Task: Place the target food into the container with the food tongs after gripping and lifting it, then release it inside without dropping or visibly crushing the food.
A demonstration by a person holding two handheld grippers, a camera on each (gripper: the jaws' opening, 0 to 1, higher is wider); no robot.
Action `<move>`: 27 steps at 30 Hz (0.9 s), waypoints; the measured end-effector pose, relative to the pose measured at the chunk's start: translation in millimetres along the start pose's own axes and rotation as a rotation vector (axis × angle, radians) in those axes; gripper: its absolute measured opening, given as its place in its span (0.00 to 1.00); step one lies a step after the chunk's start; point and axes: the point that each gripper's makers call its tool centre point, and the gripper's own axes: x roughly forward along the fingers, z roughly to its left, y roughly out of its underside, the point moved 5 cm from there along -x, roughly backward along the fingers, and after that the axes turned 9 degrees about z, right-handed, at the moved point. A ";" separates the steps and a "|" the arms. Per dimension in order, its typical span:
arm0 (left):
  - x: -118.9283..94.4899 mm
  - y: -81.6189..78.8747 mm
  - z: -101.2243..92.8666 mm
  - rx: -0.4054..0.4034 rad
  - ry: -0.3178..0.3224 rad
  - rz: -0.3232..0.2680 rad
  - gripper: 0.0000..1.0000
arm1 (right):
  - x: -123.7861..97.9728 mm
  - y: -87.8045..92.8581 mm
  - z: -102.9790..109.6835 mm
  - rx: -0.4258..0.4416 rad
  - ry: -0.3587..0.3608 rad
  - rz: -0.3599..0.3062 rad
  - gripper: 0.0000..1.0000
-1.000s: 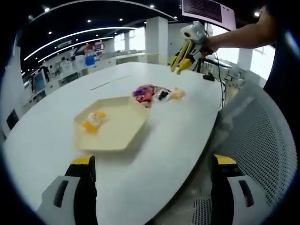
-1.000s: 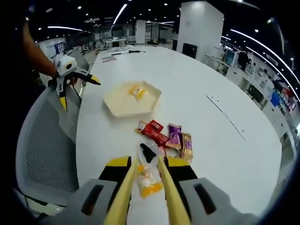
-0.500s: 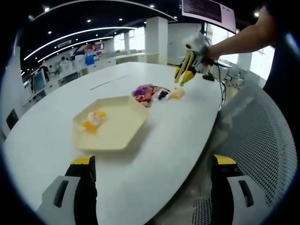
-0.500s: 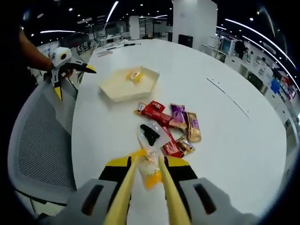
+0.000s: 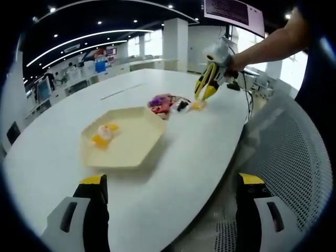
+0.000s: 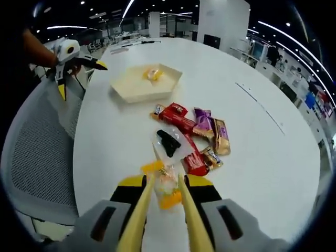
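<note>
Near the table (image 6: 262, 157) edge, the right gripper (image 6: 167, 181) sets its yellow tongs narrowly astride the orange snack packet (image 6: 167, 191), apparently for lifting toward the hexagonal tray (image 6: 126, 90), while the left gripper (image 5: 168, 194) waits wide.

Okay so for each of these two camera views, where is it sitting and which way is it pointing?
Left gripper view: rides the left gripper, held back at the table edge, facing the hexagonal tray; the right gripper and a forearm reach in.
Right gripper view: rides the right gripper, looking down its yellow tongs at a clear snack packet; the left gripper sits upper left.
Shared: tray, snack pile, each other's gripper.
</note>
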 end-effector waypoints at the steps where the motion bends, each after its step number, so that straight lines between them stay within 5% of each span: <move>1: 0.0 0.0 0.0 -0.001 0.000 0.000 0.98 | 1.6 0.7 -0.5 0.001 0.005 0.006 0.28; 27: -0.2 -0.5 0.0 0.000 -0.001 0.001 0.97 | 8.4 -1.7 -1.2 0.134 0.021 0.078 0.19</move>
